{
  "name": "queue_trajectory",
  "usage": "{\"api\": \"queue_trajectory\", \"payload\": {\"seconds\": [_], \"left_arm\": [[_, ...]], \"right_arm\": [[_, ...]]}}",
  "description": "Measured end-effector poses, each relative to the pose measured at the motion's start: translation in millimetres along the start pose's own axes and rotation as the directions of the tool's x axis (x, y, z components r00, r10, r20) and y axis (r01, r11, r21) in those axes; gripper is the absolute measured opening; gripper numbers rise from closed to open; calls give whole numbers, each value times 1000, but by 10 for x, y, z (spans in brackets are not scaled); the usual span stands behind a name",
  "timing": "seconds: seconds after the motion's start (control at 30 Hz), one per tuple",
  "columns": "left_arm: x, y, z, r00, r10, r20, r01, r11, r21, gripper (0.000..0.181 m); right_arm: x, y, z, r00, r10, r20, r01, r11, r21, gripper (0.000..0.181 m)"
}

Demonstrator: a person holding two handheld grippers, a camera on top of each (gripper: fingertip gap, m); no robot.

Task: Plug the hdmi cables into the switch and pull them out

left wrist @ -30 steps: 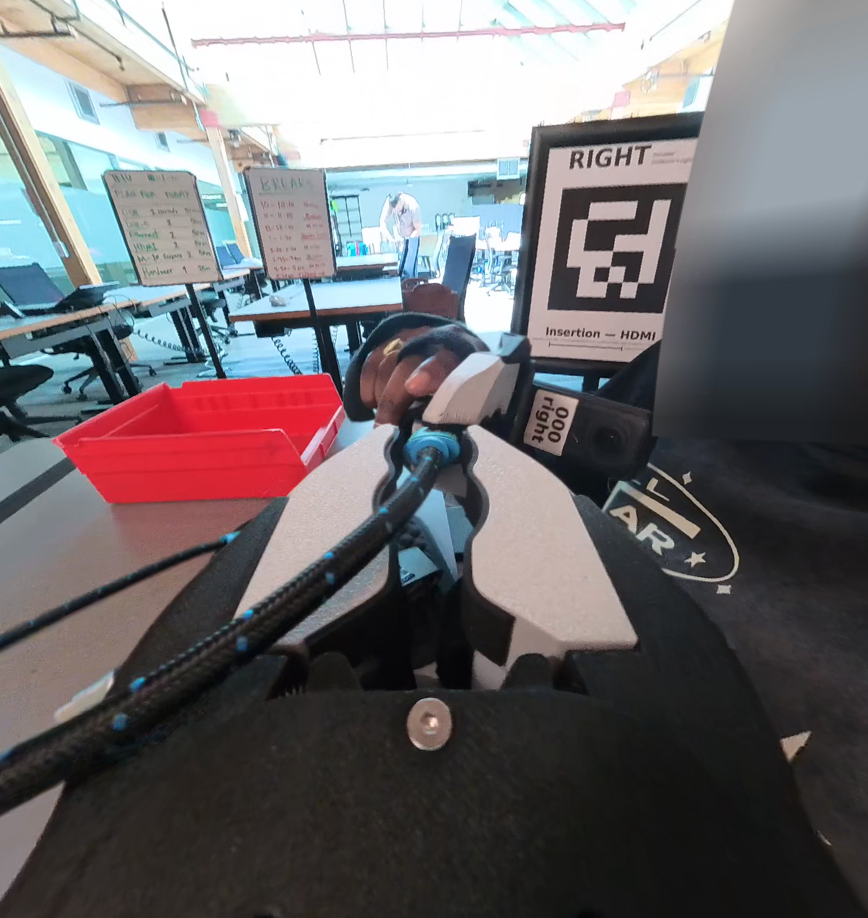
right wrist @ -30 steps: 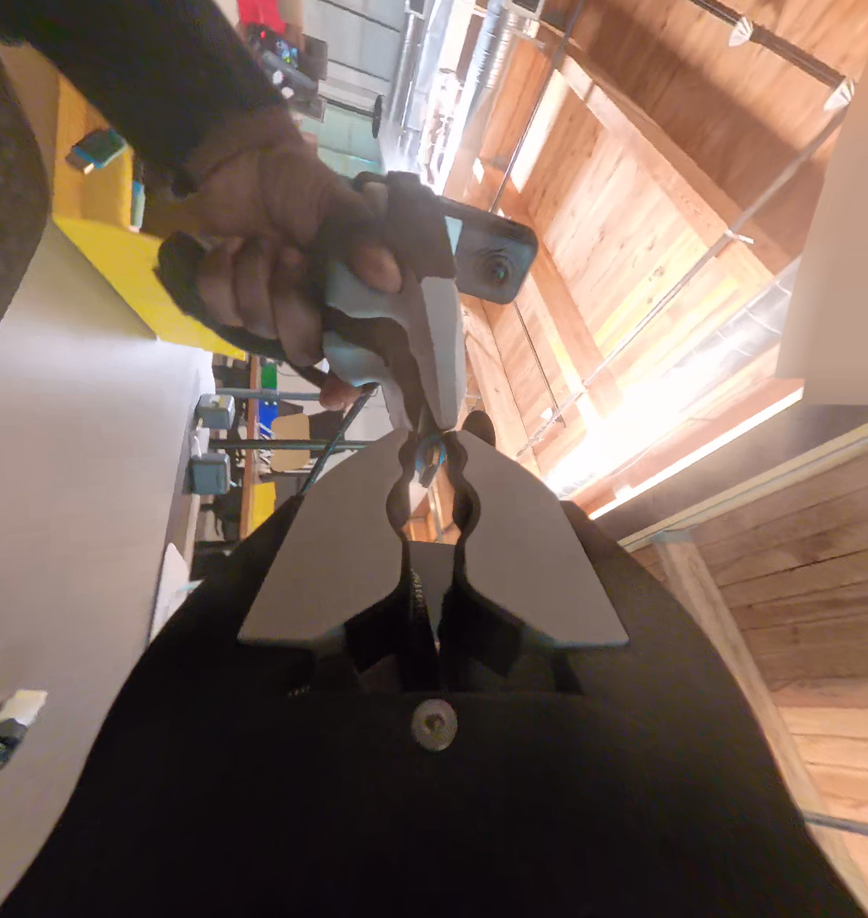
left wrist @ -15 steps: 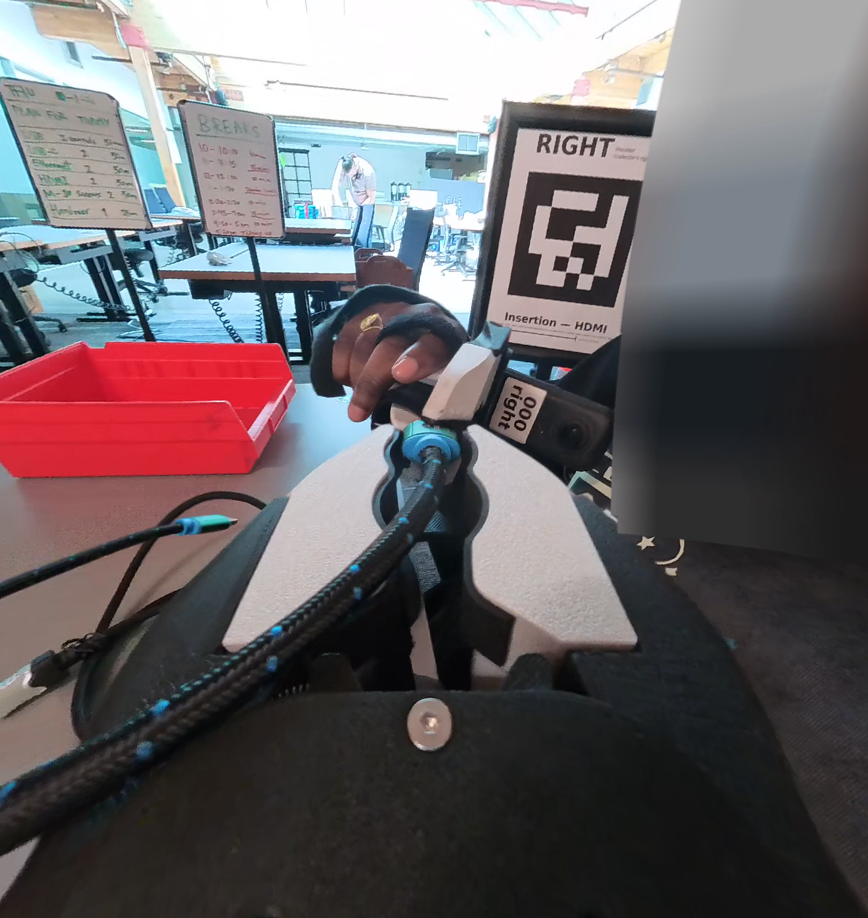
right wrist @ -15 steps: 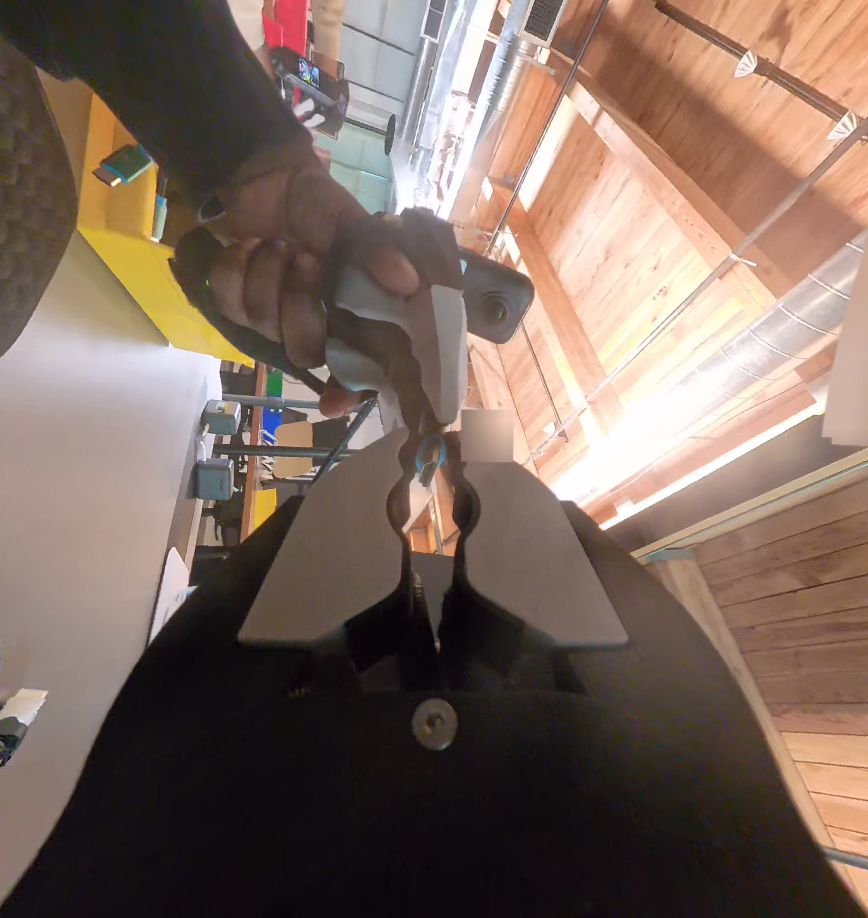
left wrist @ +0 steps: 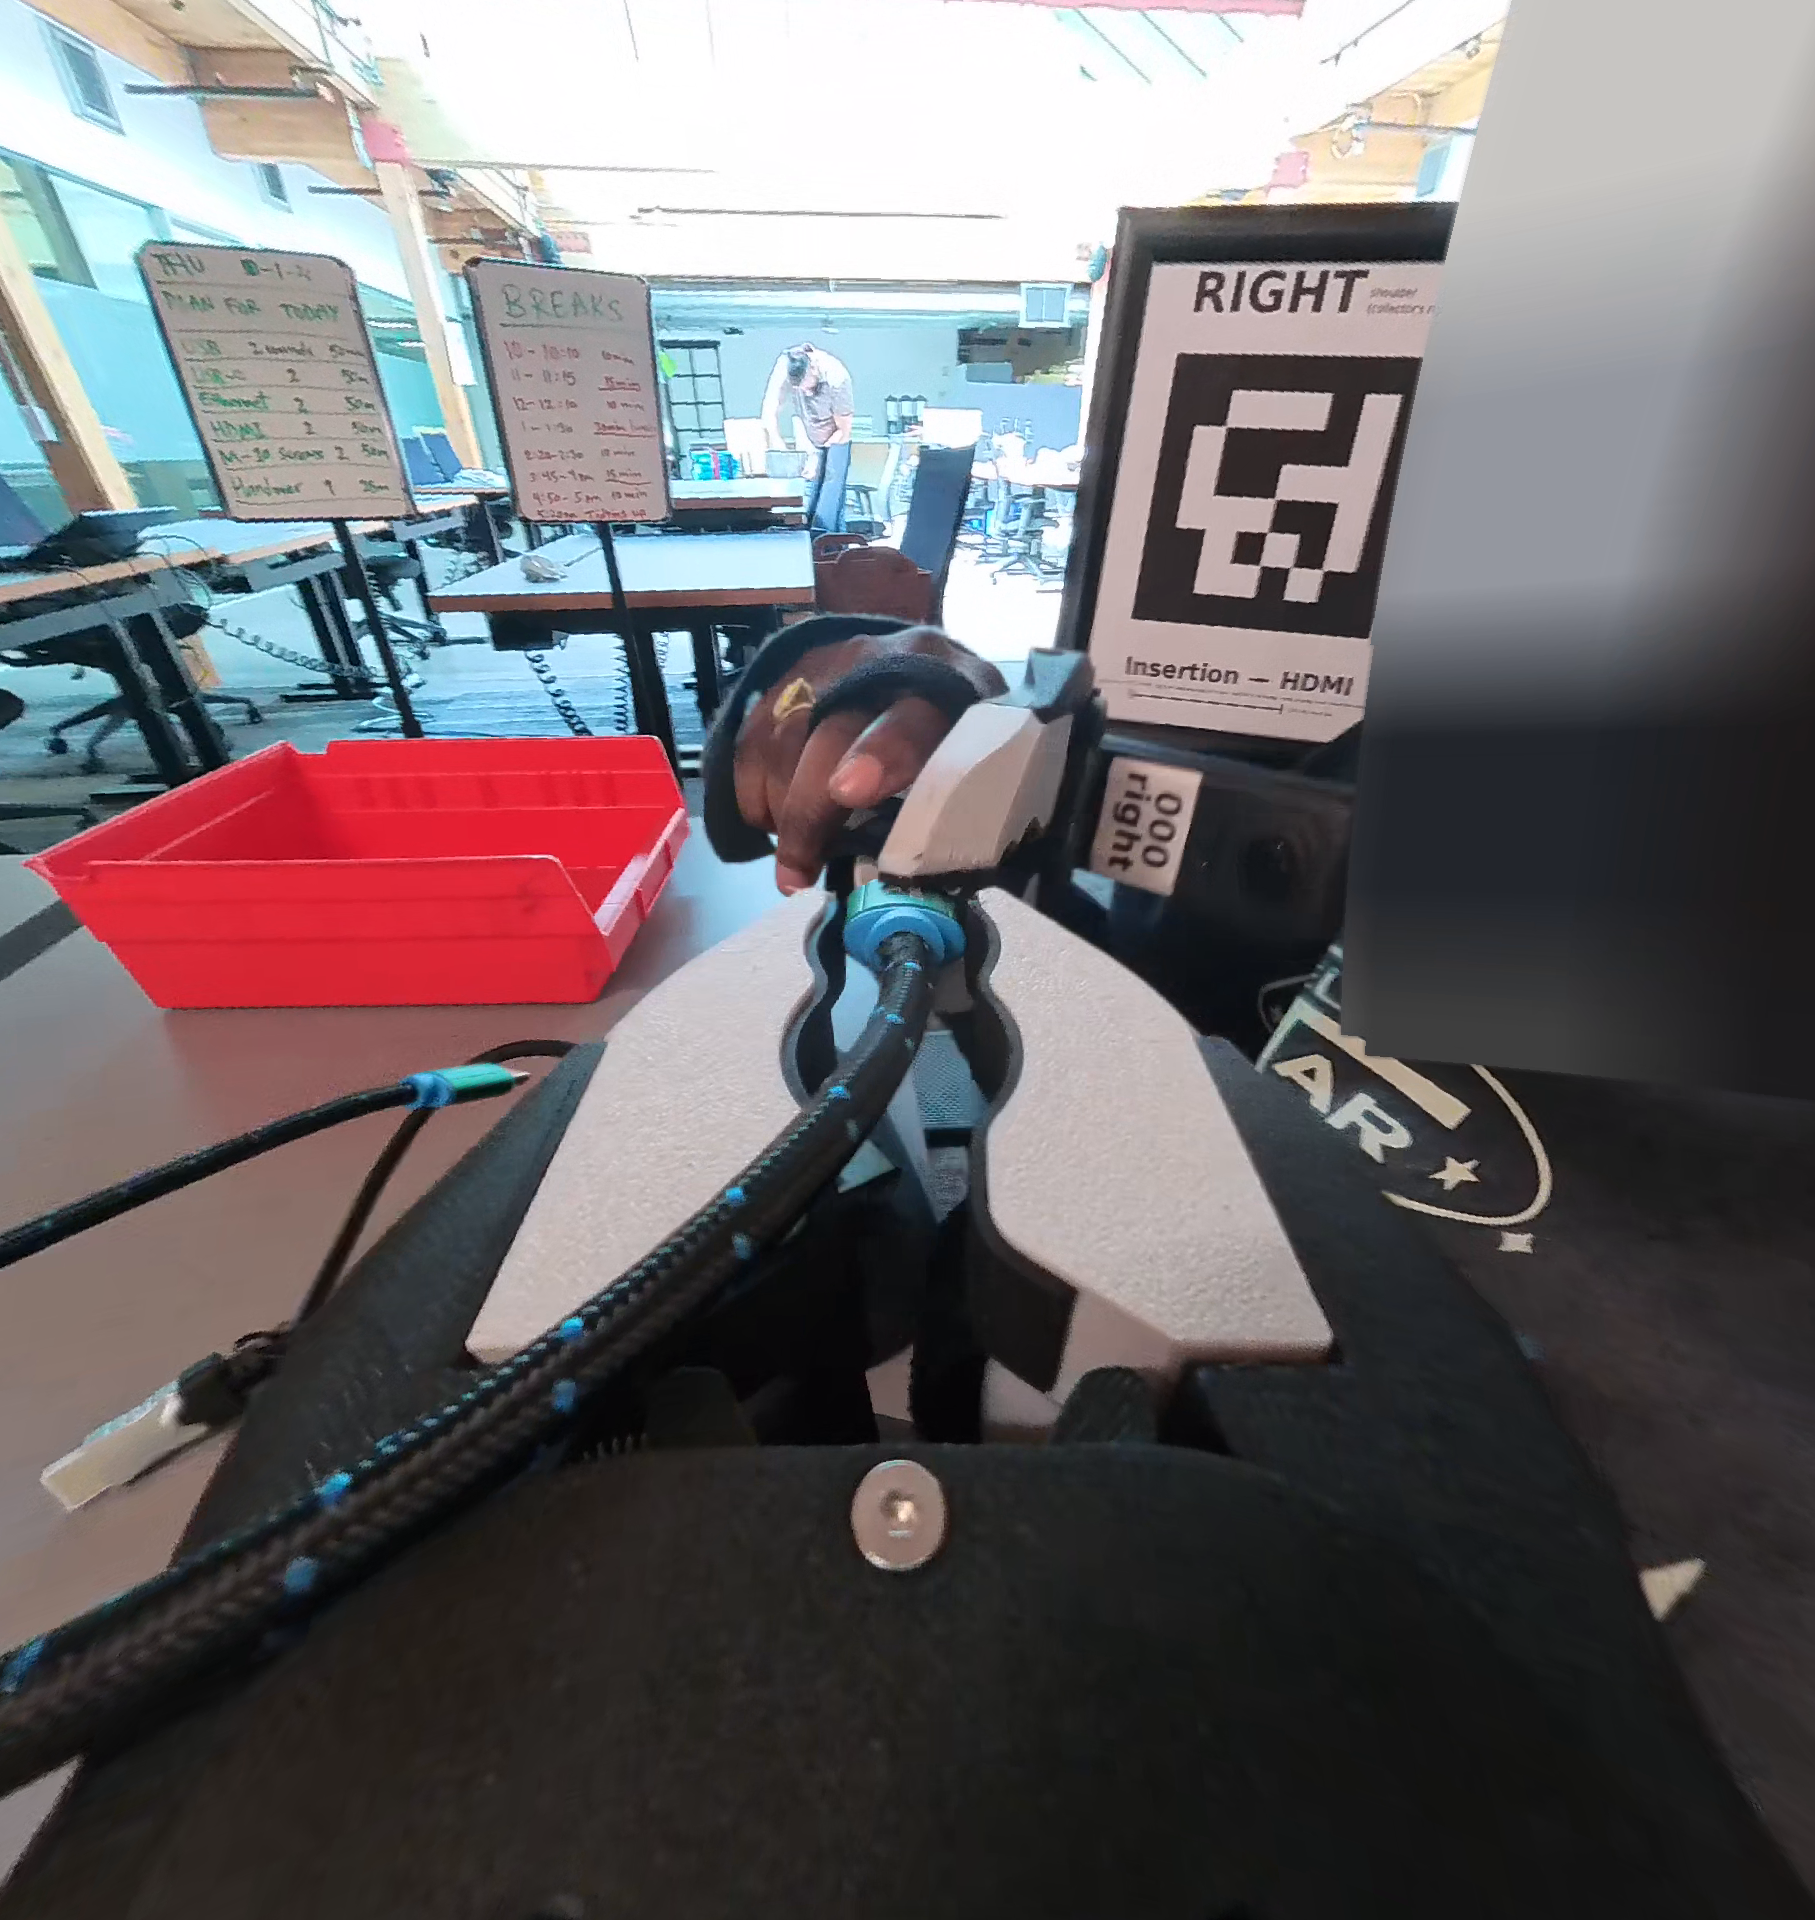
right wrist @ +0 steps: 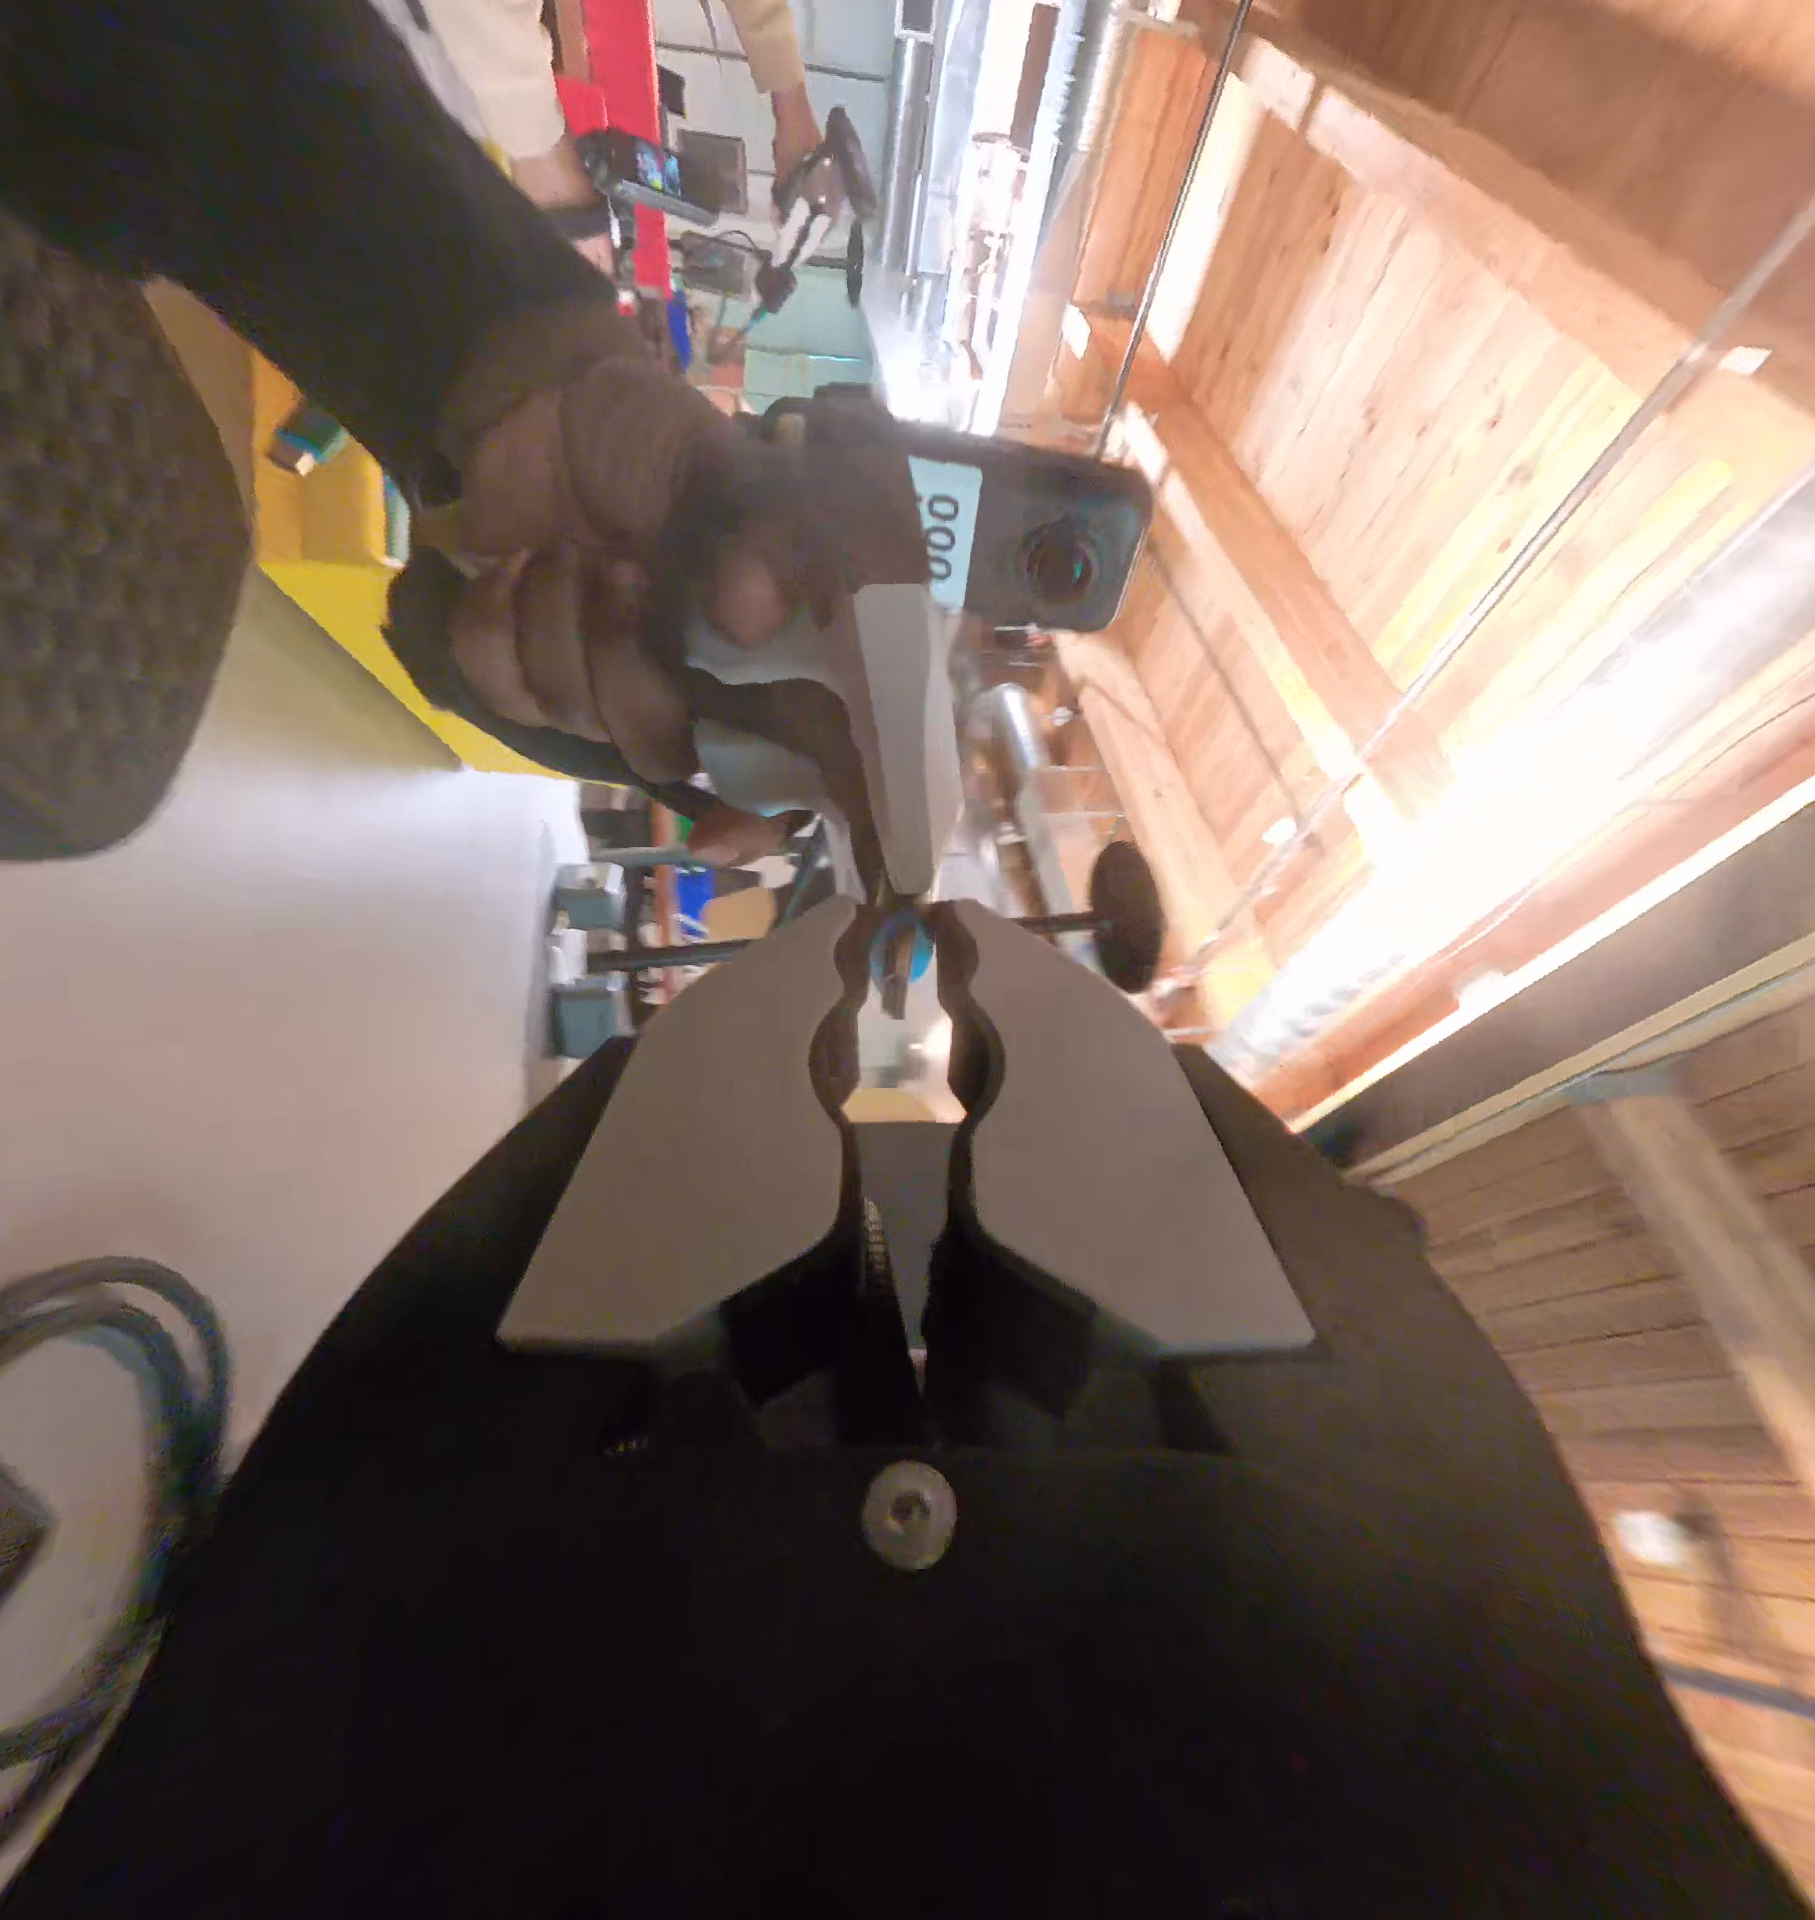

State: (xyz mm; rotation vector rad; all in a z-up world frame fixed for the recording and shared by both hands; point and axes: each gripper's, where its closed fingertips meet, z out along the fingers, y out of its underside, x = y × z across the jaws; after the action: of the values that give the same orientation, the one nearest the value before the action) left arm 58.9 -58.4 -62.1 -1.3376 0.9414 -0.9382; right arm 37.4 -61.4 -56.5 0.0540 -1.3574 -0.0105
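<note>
Above the brown desk point(left wrist: 72, 1195), the left tool point(left wrist: 898, 940) clamps a black braided cable's blue-collared plug point(left wrist: 895, 925). The right tool point(right wrist: 898, 925), tips meeting the left's, pinches the same plug. A red plastic bin point(left wrist: 363, 873) sits far left.

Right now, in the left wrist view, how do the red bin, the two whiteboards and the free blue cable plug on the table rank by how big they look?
1. red bin, largest.
2. The two whiteboards, about alike; they stand farther back, so true size is unsure.
3. blue cable plug, smallest.
</note>
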Motion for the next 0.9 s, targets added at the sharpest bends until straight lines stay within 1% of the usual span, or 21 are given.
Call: {"api": "queue_trajectory", "payload": {"seconds": [0.03, 0.07, 0.1, 0.13, 0.17, 0.2, 0.27, 0.3, 0.37, 0.43, 0.5, 0.53, 0.57, 0.63, 0.67, 0.77, 0.83, 0.87, 0.9], "left_arm": [[-32, -10, -6, 1000, 15, 26, -15, 1000, 2, 21], [-69, -24, -23, 998, 34, 57, -34, 999, 5, 21], [-106, -46, -51, 994, 57, 88, -58, 998, 12, 21], [-147, -83, -88, 989, 80, 122, -84, 996, 26, 21], [-200, -119, -131, 981, 100, 164, -108, 993, 38, 21], [-264, -149, -178, 970, 117, 213, -129, 991, 42, 21], [-383, -208, -275, 937, 158, 310, -180, 983, 43, 21], [-429, -238, -319, 918, 183, 353, -210, 977, 40, 21], [-475, -280, -380, 884, 228, 407, -261, 965, 26, 21], [-471, -297, -404, 869, 256, 424, -286, 958, 8, 21], [-461, -316, -420, 855, 277, 438, -307, 952, -4, 21], [-447, -326, -423, 853, 285, 438, -314, 949, -5, 21], [-428, -337, -421, 854, 288, 433, -319, 948, -2, 21], [-401, -353, -415, 856, 294, 425, -327, 945, 4, 21], [-395, -353, -411, 857, 296, 423, -329, 944, 4, 21], [-395, -337, -396, 859, 299, 415, -329, 944, 0, 21], [-387, -339, -388, 867, 289, 407, -321, 947, 12, 21], [-381, -340, -385, 871, 284, 402, -317, 948, 17, 21], [-378, -341, -385, 873, 282, 399, -315, 949, 20, 21]], "right_arm": [[-3, 31, -9, 997, 75, 30, -75, 997, -5, 14], [5, 72, -23, 985, 160, 59, -160, 987, -10, 21], [14, 119, -45, 963, 254, 89, -253, 967, -18, 28], [1, 175, -76, 925, 353, 140, -351, 936, -37, 31], [-45, 231, -116, 868, 452, 208, -447, 892, -72, 36], [-146, 276, -179, 785, 542, 300, -529, 839, -129, 40], [-395, 357, -368, 587, 669, 456, -617, 734, -282, 48], [-546, 393, -495, 482, 706, 519, -620, 694, -368, 51], [-838, 476, -766, 292, 753, 589, -562, 634, -532, 57], [-1059, 558, -1003, 139, 796, 589, -481, 575, -663, 63], [-1213, 636, -1202, 22, 831, 555, -397, 517, -758, 67], [-1268, 689, -1266, -7, 846, 533, -366, 494, -789, 68], [-1315, 757, -1303, -15, 861, 508, -344, 473, -811, 67], [-1404, 895, -1355, -7, 881, 474, -299, 450, -841, 65], [-1444, 944, -1364, 3, 882, 471, -282, 453, -846, 65], [-1569, 1038, -1315, 56, 868, 494, -239, 492, -837, 61], [-1679, 1090, -1297, 92, 850, 519, -174, 527, -832, 58], [-1737, 1105, -1292, 101, 838, 536, -141, 545, -827, 58], [-1789, 1086, -1290, 84, 829, 553, -119, 559, -820, 56]]}}
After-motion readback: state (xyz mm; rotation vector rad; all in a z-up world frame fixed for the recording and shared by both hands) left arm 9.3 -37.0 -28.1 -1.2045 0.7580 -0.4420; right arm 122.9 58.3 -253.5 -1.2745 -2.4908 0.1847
